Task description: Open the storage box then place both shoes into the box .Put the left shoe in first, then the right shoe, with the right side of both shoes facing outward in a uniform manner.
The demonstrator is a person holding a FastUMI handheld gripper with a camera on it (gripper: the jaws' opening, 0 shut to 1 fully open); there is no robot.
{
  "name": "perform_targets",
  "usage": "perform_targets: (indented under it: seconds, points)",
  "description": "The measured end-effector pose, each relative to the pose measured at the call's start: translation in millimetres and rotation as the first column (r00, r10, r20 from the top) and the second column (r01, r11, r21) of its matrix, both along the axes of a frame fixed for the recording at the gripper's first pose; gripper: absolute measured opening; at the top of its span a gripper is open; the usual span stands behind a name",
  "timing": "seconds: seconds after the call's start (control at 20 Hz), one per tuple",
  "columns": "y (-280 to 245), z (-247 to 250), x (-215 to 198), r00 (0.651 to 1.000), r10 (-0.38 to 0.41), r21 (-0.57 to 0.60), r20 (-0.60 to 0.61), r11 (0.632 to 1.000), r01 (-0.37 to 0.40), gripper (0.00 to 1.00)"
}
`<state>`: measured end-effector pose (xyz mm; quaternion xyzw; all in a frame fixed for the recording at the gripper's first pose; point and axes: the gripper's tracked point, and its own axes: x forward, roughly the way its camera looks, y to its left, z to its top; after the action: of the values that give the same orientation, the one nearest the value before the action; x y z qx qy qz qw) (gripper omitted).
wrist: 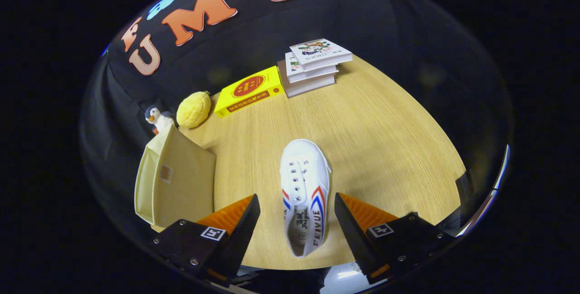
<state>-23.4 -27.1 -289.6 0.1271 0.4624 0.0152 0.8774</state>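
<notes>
White canvas shoe (304, 194) lying on the pale wood surface (385, 149), heel end between the wide-spread fingers (297, 226), toe pointing away beyond them; neither finger touching it, nothing held. To the left of the fingers, cream fabric storage box (179, 180), standing near the surface's edge, well apart from the shoe; whether open yet, impossible to tell from this angle. Farther out, yellow plush toy (194, 109) and small penguin figure (156, 118) behind the box, yellow book (248, 91) and stack of books (312, 65) at the far side. Judged early in the task: one shoe still outside the box and ungrasped, a second shoe yet to be dealt with, nothing visibly placed inside.
</notes>
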Motion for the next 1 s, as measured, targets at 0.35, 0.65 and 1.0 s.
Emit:
perform_targets:
  seconds: [0.35, 0.65, 1.0]
  points:
    - [-14.1, -50.7, -0.8, 0.991, 0.059, -0.065, -0.121, 0.996, -0.067, 0.79]
    - [-3.0, -71.8, 1.7, 0.973, 0.153, -0.112, -0.175, 0.978, -0.174, 0.61]
    - [-1.0, -76.0, 1.4, 0.971, 0.148, -0.001, -0.188, 0.989, -0.151, 0.41]
